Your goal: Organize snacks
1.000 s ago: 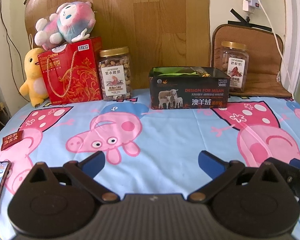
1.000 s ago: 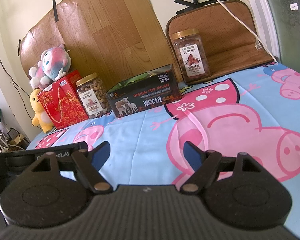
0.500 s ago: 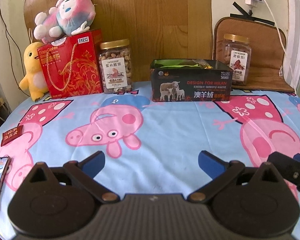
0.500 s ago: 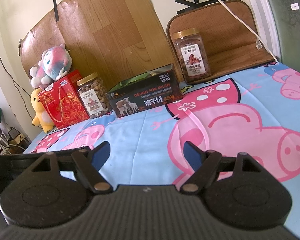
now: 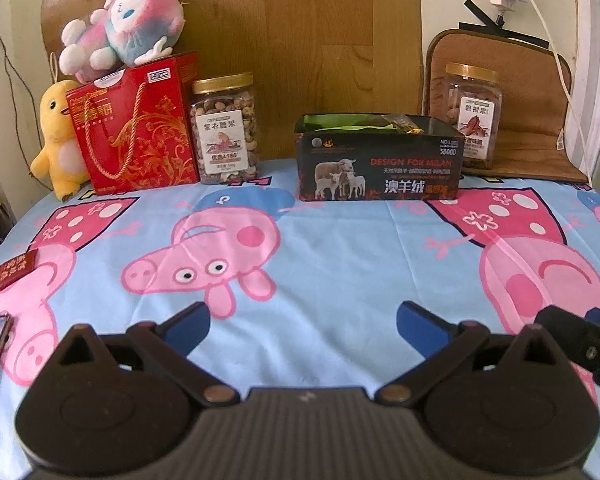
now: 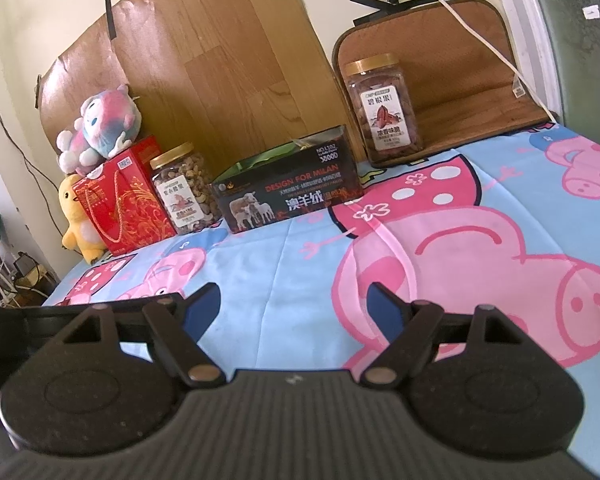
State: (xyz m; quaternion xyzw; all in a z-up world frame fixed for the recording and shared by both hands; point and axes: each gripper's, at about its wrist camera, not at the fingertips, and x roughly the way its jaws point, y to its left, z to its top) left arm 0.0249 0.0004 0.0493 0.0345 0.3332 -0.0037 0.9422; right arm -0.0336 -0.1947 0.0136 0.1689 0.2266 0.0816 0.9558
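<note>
Seen from the left wrist, the left gripper [image 5: 303, 322] hovers low over a bench covered in a cartoon-pig cloth [image 5: 340, 256], its blue fingers [image 5: 188, 326] spread wide and holding nothing. Along the back edge stand a red gift box [image 5: 134, 128], a cashew jar [image 5: 225, 128] just beside it, an open dark tin [image 5: 378, 160] with packets inside, and a pecan jar [image 5: 474, 116] behind the tin's right end. A small red packet [image 5: 15, 271] lies near the left edge, well apart from the rest. From the right wrist, the right gripper [image 6: 294, 310] is likewise released and empty, angled toward the tin [image 6: 288, 192] and pecan jar [image 6: 384, 108]. The jars look tall and smooth; a grip too high or off-centre could tip one against the tin, and the two grippers, close together, could collide.
</note>
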